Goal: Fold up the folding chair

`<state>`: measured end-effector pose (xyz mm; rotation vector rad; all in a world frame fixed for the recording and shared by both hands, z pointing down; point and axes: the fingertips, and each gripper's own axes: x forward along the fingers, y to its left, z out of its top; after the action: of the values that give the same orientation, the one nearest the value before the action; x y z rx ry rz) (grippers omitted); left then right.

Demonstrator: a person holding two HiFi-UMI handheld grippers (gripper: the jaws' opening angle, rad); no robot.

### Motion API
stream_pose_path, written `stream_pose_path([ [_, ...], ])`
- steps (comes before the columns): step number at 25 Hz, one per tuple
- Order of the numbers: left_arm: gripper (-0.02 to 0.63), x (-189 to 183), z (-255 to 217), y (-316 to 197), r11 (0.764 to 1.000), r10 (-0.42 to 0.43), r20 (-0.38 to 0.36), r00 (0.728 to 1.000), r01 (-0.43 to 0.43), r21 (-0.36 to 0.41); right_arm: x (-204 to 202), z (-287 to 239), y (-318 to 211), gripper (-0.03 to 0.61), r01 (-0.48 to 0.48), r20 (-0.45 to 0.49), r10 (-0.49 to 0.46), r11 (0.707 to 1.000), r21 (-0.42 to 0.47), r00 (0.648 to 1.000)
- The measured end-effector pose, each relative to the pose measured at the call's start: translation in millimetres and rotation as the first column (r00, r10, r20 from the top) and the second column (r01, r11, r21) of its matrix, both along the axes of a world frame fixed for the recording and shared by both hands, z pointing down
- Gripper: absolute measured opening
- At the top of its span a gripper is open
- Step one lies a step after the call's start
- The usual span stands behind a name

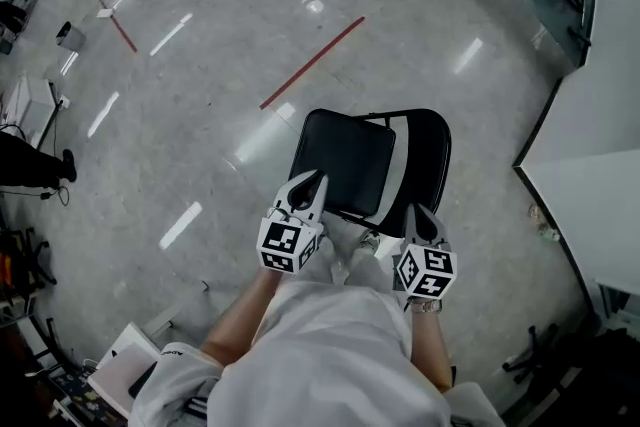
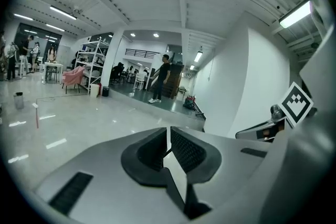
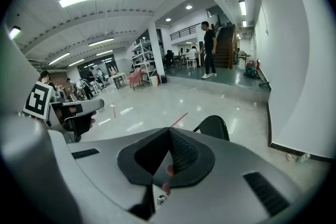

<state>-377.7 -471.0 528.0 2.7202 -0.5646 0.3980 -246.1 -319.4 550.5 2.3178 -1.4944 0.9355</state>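
Observation:
A black folding chair (image 1: pixel 345 160) stands unfolded on the glossy floor just in front of me, its seat toward the upper left and its curved backrest (image 1: pixel 430 165) at the right. Above the seat's near edge my left gripper (image 1: pixel 308 183) is shut with nothing in it. My right gripper (image 1: pixel 420 215) is also shut and empty, just over the near end of the backrest. In the right gripper view only the top of the backrest (image 3: pixel 212 127) shows past the closed jaws. The left gripper view looks across the room, with no chair in sight.
A white partition wall (image 1: pixel 590 135) stands close on the right. Red tape lines (image 1: pixel 312 62) mark the grey floor beyond the chair. A person (image 2: pixel 160 78) stands far off by a staircase. Shelving and a pink armchair (image 2: pixel 73 77) are at the far left.

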Motion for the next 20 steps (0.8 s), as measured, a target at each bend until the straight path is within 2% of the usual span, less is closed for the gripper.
stream_pose_path([
  [4,0.012,9,14,0,1.0,0.005,0.023,1.0,-0.005,-0.026,24,22,9,0.005,-0.024,0.003,0.024,0.997,-0.066,1.0],
  [8,0.012,24,28,5,0.999,-0.002,0.042,0.999,0.004,-0.043,68,49,20,0.005,-0.081,0.013,0.083,0.988,-0.13,0.996],
  [12,0.015,37,31,11,0.999,-0.025,0.05,0.998,0.027,-0.038,103,79,29,0.006,-0.112,0.113,0.132,0.981,-0.161,0.985],
  [14,0.023,38,34,15,0.998,-0.036,0.06,0.998,0.039,-0.043,113,94,33,0.011,-0.112,0.131,0.138,0.976,-0.186,0.982],
  [17,0.083,41,35,20,0.998,-0.029,0.077,0.997,0.033,-0.05,126,118,39,0.105,-0.117,0.139,0.154,0.963,-0.243,0.978],
  [20,0.1,45,33,23,0.998,-0.03,0.084,0.996,0.034,-0.048,137,143,46,0.178,-0.113,0.169,0.169,0.947,-0.302,0.971],
])
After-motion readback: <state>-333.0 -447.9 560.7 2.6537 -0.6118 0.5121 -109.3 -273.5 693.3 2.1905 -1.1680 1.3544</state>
